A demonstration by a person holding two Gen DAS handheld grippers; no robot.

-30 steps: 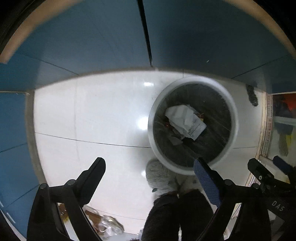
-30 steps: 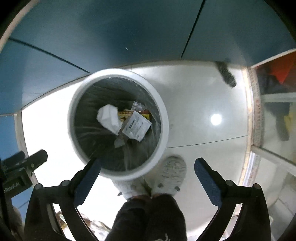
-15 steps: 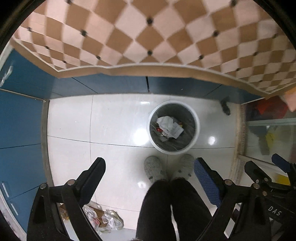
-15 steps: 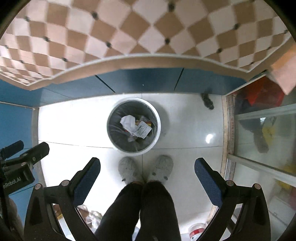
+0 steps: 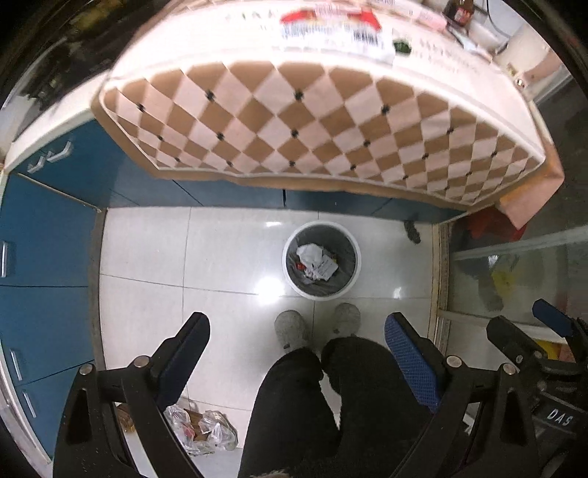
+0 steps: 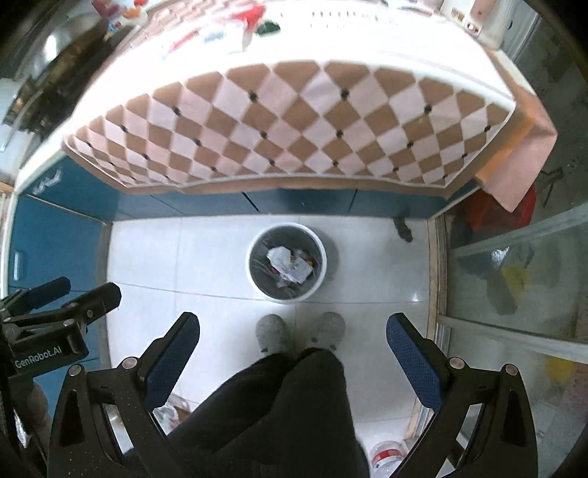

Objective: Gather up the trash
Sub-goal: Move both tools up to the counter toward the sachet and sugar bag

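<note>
A white round trash bin (image 5: 352, 281) with a dark liner stands on the white tiled floor; it also shows in the right wrist view (image 6: 320, 277). Crumpled white paper and wrappers (image 5: 315, 261) lie inside it (image 6: 288, 264). My left gripper (image 5: 296, 332) is open and empty, high above the floor. My right gripper (image 6: 292, 332) is open and empty, also high above the bin. On the table top lie a red and white package (image 5: 330, 31) and blurred wrappers (image 6: 220, 33).
A table with a checkered cloth (image 5: 312, 121) overhangs blue cabinets (image 5: 40, 235). The person's legs and grey slippers (image 5: 292, 329) stand before the bin. Plastic bags (image 5: 200, 432) lie on the floor at lower left. A glass door (image 6: 514, 279) is at right.
Both grippers have risen from close above the bin to well above table height. The bin now looks small and the table top has come into view. Both stayed open.
</note>
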